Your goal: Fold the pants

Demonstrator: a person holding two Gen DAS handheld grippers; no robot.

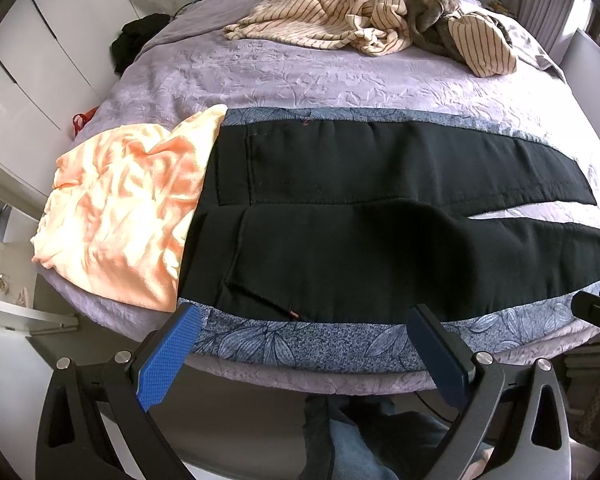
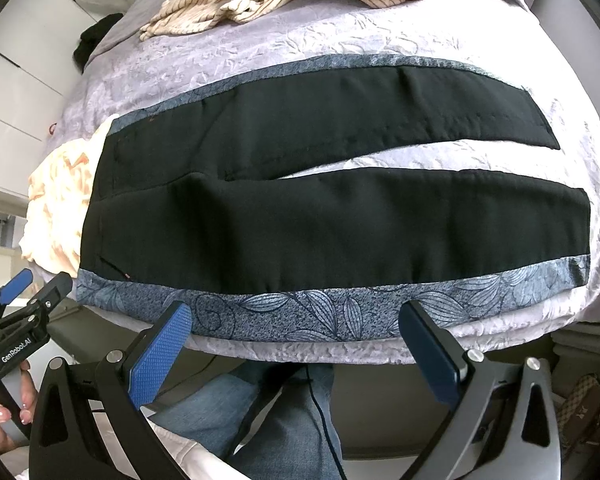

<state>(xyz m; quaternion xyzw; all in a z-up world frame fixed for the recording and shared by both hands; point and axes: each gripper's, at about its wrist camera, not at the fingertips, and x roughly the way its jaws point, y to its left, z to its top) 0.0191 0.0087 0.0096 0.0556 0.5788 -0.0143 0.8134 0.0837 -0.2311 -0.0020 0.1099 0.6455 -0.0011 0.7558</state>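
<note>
Nearest the cameras, the left gripper (image 1: 304,320) and the right gripper (image 2: 296,316) hover at the bed's near edge, both released, jaws spread wide, grasping nothing. Just beyond their fingertips lies a blue leaf-patterned cloth (image 2: 300,312) on the lavender bedspread (image 1: 300,76). The black pants (image 2: 320,216) lie flat and unfolded on that cloth, waistband to the left, the two legs extending right with a narrow gap between them. A peach garment (image 1: 120,212) touches the waistband side. A striped garment (image 1: 340,16) lies crumpled at the far end.
</note>
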